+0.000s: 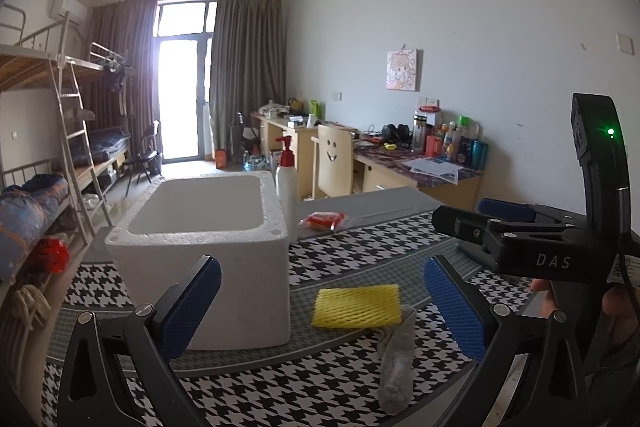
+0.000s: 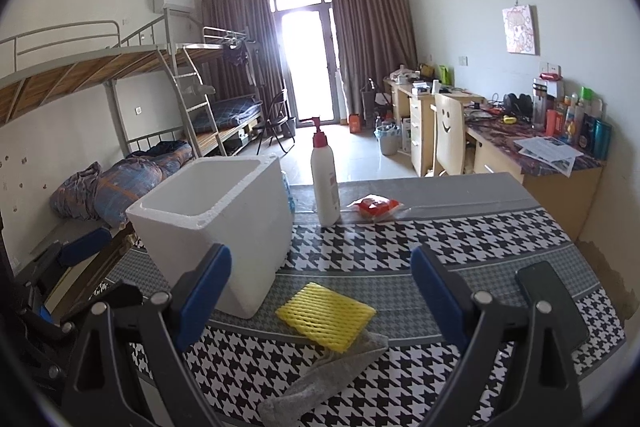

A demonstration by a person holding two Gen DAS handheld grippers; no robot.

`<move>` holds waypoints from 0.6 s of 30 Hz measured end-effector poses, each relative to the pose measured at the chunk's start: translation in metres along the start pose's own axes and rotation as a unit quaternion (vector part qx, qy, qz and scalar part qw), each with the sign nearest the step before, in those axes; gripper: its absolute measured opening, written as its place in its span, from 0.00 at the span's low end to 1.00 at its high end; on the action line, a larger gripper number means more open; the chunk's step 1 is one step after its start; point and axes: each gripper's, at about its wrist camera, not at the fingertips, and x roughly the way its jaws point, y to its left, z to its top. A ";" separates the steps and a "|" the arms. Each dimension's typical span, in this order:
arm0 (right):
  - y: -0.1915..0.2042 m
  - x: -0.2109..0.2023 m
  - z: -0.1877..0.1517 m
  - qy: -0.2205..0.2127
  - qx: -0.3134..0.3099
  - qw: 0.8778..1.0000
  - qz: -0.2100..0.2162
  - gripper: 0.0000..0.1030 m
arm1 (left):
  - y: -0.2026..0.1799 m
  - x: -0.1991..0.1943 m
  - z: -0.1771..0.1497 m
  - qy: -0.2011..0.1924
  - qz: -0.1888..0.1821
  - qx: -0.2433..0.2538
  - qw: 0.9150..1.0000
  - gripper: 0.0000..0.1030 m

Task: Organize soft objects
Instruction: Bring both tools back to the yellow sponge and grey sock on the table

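Hovering above the near edge of the houndstooth table cloth [image 1: 340, 251], our left gripper [image 1: 322, 307] has its blue pads spread wide with nothing between them. Our right gripper [image 2: 320, 291] is equally wide apart and empty; in the left wrist view it shows at far right, pointing left, above the table.

We note a yellow foam net [image 2: 326, 315] lying flat just right of the white foam box [image 2: 224, 227], close to it but seemingly not touching. Its near edge overlaps a grey sock [image 2: 320, 383], which stretches toward us. The box stands open-topped at left.

Farther back: a pump bottle [image 2: 325, 183] upright just beside the box's far right corner, and a red packet [image 2: 376, 207] to its right. A dark phone [image 2: 556, 299] lies flat at near right.
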 end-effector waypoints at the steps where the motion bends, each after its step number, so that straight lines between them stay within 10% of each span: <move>1: -0.001 0.000 -0.002 0.000 0.001 1.000 -0.002 0.91 | 0.000 0.001 -0.002 0.003 -0.006 -0.002 1.000 0.99; 18: -0.011 0.006 -0.017 0.022 0.008 1.000 -0.017 0.91 | -0.013 0.015 -0.029 0.044 -0.023 -0.011 0.999 0.99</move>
